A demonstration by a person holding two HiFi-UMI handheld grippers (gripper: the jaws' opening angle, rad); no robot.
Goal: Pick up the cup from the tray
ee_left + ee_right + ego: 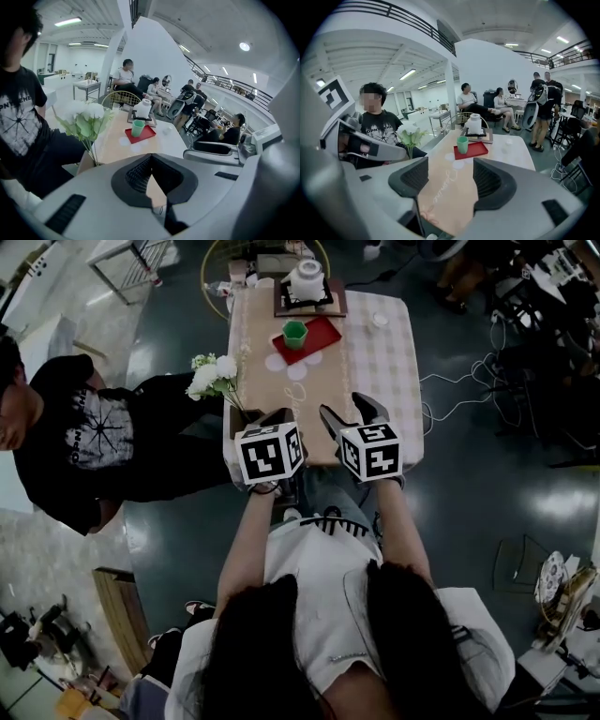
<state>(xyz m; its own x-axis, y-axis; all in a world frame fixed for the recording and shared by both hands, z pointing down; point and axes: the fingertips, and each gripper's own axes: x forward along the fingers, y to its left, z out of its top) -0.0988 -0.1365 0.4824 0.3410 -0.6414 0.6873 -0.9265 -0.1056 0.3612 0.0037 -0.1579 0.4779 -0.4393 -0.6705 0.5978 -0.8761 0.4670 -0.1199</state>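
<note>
A green cup (294, 333) stands upright on a red tray (319, 337) at the far part of the table (394, 362). Both grippers hover over the table's near edge, well short of the tray. My left gripper (275, 416) has its jaws together with nothing in them; in the left gripper view (151, 157) the tips meet, and the cup (138, 128) and tray (149, 133) lie far ahead. My right gripper (349, 413) is open and empty. In the right gripper view (450, 176) the cup (462, 144) and tray (477, 150) show beyond the gap.
A vase of white flowers (214, 376) stands at the table's left edge. A white roll on a wooden board (307, 282) sits behind the tray, and a small white dish (380, 320) to its right. A person in a black T-shirt (84, 437) sits left of the table.
</note>
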